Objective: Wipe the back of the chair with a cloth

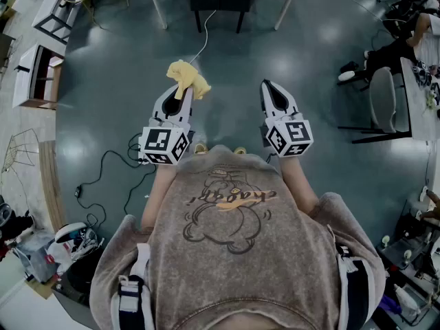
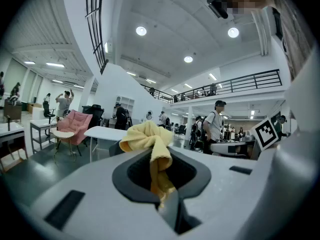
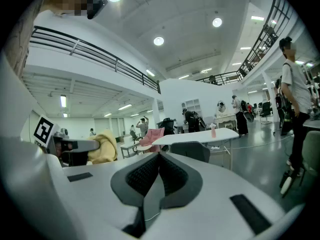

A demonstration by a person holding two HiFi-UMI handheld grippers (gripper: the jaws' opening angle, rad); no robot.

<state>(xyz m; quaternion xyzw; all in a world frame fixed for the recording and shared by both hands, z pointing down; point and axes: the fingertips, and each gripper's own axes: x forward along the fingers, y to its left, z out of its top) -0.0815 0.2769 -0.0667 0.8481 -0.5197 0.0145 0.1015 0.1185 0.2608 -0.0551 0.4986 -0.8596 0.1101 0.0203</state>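
The left gripper point(image 2: 161, 186) has its jaws shut tight on a yellow cloth point(image 2: 150, 139), pinched at the near end of the dark pads (no gap shows between them). The cloth's long axis runs along the jaws, straight ahead of the gripper. From the pinch a narrow twisted strip leads forward, and it swells into a loose bunch that stands out past the tips and droops a little to the left. Beside it on its right, well apart and held roughly level with it, the right gripper point(image 3: 159, 171) has its jaws closed too, ribbed pads meeting with nothing between them. Both grippers point the same way, forward and away from the person's body. Below them lies a smooth, dark grey-green floor point(image 1: 117, 67) with soft glare. A black cable point(image 1: 103, 177) loops on it behind and left of the left gripper, and a white cable point(image 1: 204, 40) runs ahead of the cloth. That white cable leads to a dark grey chair point(image 3: 190, 151), well ahead of both grippers, tucked under a white table point(image 3: 200, 136). Farther off to the left of the left gripper stands a pink armchair point(image 2: 75, 124). Beyond is a large white hall with railed upper walkways, round ceiling lights and several people standing about.
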